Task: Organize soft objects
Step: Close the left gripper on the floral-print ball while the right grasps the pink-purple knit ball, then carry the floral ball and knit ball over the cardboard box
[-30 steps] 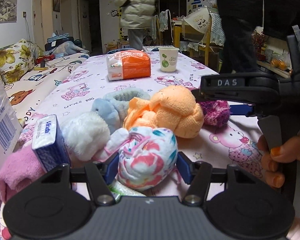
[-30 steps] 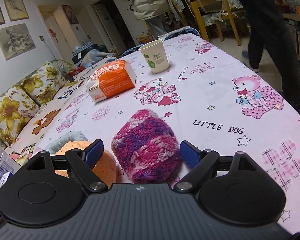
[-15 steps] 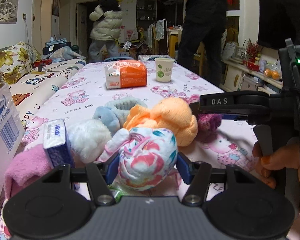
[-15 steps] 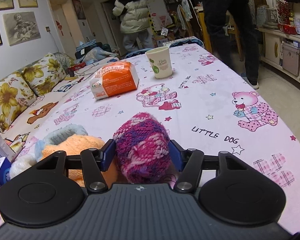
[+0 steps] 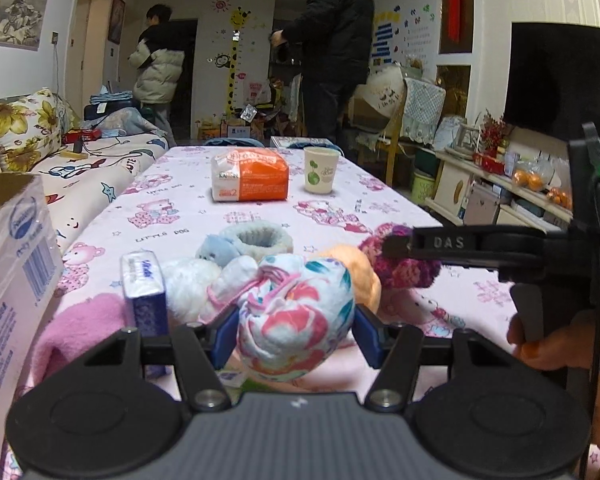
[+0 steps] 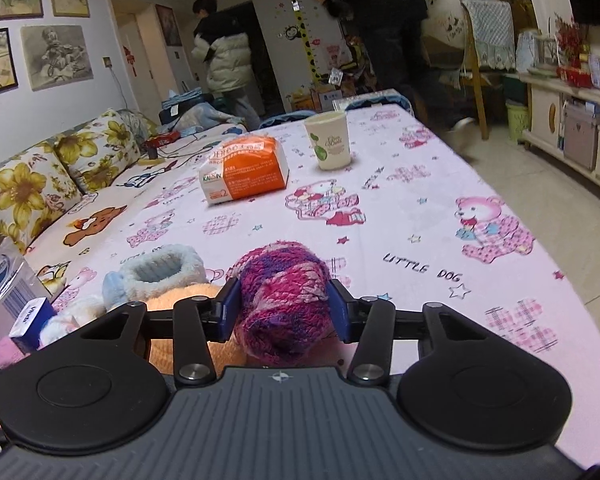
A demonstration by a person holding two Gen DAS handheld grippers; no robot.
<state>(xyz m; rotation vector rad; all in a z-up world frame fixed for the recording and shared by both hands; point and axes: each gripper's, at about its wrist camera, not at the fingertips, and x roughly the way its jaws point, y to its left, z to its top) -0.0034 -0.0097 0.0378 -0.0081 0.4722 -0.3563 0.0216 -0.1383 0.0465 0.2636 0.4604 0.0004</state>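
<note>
My left gripper [image 5: 290, 330] is shut on a white floral sock ball [image 5: 296, 316] and holds it above the pile. My right gripper [image 6: 284, 310] is shut on a magenta-purple knitted sock roll [image 6: 284, 296], which also shows in the left wrist view [image 5: 404, 268]. Behind them lie an orange sock ball [image 5: 360, 272], a light blue fuzzy sock [image 5: 256, 238], a white fluffy sock [image 5: 188, 284] and a pink cloth [image 5: 80, 328]. The orange ball [image 6: 188, 308] and blue sock [image 6: 160, 272] also show in the right wrist view.
The table has a pink cartoon cloth [image 6: 420, 216]. An orange-white packet [image 5: 250, 176] and a paper cup [image 5: 319, 170] stand farther back. A blue tissue pack [image 5: 144, 288] and a cardboard box [image 5: 12, 272] are at the left. Two people stand beyond the table.
My right gripper closed on the magenta sock roll and raised it. My left gripper kept its hold on the floral ball and rose too. The two people moved in the background.
</note>
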